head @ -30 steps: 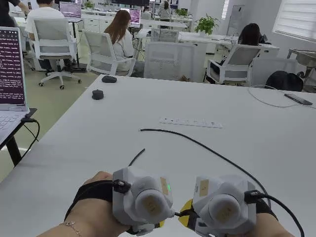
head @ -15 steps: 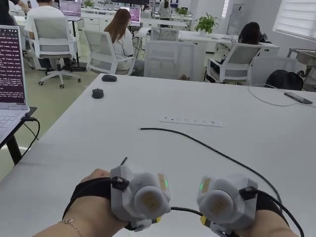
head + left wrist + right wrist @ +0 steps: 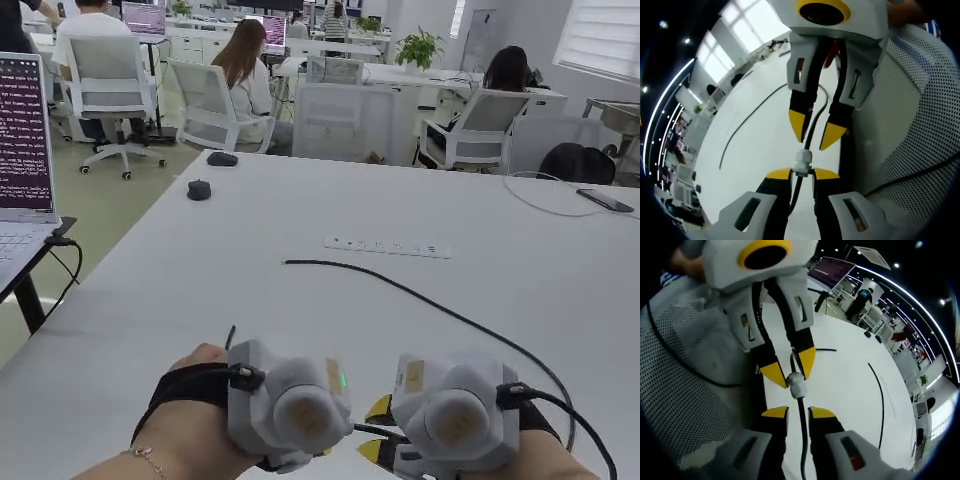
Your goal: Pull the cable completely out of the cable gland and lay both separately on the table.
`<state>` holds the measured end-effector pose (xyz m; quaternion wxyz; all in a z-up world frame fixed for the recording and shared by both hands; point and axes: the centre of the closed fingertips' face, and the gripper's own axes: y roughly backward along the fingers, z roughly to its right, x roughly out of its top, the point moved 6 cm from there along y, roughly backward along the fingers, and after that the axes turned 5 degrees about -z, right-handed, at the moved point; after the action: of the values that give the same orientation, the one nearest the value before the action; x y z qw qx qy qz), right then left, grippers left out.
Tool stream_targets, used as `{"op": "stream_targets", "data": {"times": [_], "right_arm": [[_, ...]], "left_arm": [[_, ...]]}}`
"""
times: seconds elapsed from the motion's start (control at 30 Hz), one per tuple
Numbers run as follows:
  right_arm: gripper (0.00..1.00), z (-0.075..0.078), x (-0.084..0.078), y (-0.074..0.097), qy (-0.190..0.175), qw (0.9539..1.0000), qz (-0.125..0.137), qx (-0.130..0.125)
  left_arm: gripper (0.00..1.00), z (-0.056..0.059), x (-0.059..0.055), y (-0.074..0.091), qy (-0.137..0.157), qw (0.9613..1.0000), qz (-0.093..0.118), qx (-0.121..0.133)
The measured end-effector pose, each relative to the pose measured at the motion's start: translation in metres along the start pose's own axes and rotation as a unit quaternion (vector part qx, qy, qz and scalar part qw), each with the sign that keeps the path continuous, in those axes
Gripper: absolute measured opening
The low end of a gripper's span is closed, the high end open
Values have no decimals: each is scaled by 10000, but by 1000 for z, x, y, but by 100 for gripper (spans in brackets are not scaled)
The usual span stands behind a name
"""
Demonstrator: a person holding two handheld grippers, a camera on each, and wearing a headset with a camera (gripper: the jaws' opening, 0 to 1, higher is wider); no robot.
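Left gripper (image 3: 802, 174) clamps the cable gland (image 3: 802, 161); right gripper (image 3: 799, 412), moved back closer, stands parted around the cable (image 3: 802, 450).

Both hands are held low and close to the person's body. The left hand (image 3: 185, 420) is on the left and the right hand (image 3: 548, 462) is on the right, side by side. The left tongs (image 3: 801, 173) and the right tongs (image 3: 799, 413) point at each other, with their yellow tips close together. The left tongs pinch the white cable gland (image 3: 802, 161). The right tongs have a small gap, and the cable (image 3: 801, 435) runs loose through it.
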<state>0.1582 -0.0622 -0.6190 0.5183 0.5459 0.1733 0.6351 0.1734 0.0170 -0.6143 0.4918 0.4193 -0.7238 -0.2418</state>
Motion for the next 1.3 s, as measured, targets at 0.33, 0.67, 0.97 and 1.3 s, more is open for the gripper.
{"op": "stream_targets", "data": {"times": [0.33, 0.67, 0.97, 1.3], "right_arm": [[4, 4, -8, -2, -45, 9997, -204, -92], [3, 12, -41, -5, -414, 9916, -1200, -250], [15, 12, -33, -4, -511, 9944, -895, -215], [6, 1, 2, 2, -59, 9999, 99, -22]], "left_arm": [[16, -3, -4, -1, 73, 9999, -74, 23], [16, -6, -6, 0, 158, 9997, -139, 110], [16, -6, -5, 1, 150, 9997, -130, 140], [16, 0, 0, 0, -24, 10000, -34, 27]]}}
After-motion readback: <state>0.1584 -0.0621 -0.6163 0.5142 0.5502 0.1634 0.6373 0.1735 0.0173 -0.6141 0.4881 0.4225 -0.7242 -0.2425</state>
